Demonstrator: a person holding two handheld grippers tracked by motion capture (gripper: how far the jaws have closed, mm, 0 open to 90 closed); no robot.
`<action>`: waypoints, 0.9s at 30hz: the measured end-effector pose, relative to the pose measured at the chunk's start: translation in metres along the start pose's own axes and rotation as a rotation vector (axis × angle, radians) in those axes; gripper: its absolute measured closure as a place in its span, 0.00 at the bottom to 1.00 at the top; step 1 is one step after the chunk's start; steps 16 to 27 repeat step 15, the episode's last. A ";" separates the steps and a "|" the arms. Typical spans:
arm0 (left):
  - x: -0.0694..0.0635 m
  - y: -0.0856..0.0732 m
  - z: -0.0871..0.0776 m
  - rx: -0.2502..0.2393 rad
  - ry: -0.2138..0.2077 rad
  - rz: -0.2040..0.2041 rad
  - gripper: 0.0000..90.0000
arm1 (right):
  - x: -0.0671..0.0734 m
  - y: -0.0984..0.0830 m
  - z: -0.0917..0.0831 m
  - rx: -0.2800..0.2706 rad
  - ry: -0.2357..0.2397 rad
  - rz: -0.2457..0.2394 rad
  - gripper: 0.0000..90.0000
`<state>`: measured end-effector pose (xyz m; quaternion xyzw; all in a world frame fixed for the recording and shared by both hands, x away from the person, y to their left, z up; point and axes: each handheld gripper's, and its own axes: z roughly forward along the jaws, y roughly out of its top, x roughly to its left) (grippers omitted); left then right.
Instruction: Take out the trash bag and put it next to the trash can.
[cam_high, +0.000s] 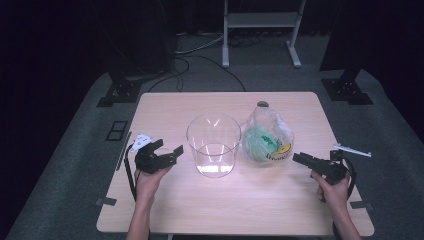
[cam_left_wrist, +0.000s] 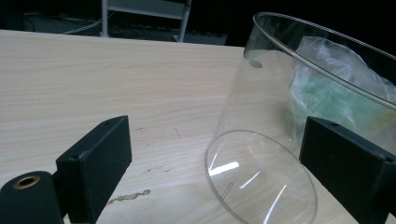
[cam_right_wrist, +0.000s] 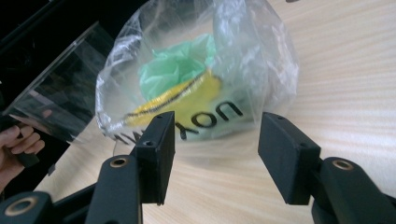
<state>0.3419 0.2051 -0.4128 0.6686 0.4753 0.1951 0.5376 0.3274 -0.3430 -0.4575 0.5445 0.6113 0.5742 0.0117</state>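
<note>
- The left gripper (cam_high: 169, 148) is sitting at the table's 9 o'clock side, held by the person's left hand (cam_high: 150, 177), with its jaws standing wide apart and clamping nothing. In the left gripper view the near wall of the container is sitting between the two jaws, not touched.
- One clear cylindrical container (cam_high: 213, 144) is standing upright and empty at the middle of the table (cam_high: 250, 210), open at the top. It is judged rigid, smooth and likely slippery, possibly brittle; the rim or the wall near 9 o'clock is offering the best hold, with gentle pressure.
- One clear plastic bag (cam_high: 266, 134) is resting just beside the container, at its 3 o'clock, apparently touching it. It is holding crumpled green material and something yellow with black lettering. It is judged light, soft and yielding; the gathered top at 12 o'clock or a loose fold of film is the sensible place to pinch.
- The right gripper (cam_high: 303, 159) is lying at the table's 3 o'clock side in the person's right hand (cam_high: 334, 186), pointing toward the bag, jaws spread apart and empty, a little short of it.
- Count: two grippers, one container, one bag.
</note>
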 end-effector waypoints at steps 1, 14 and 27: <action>0.000 0.000 0.000 0.000 0.000 0.001 0.09 | 0.000 -0.002 0.000 0.000 0.000 0.003 0.51; 0.000 0.001 -0.002 -0.004 0.000 0.001 0.09 | -0.002 -0.020 -0.015 -0.016 -0.017 0.001 0.48; 0.000 0.001 -0.002 -0.004 0.001 0.002 0.09 | -0.003 -0.021 -0.016 -0.021 -0.016 0.000 0.48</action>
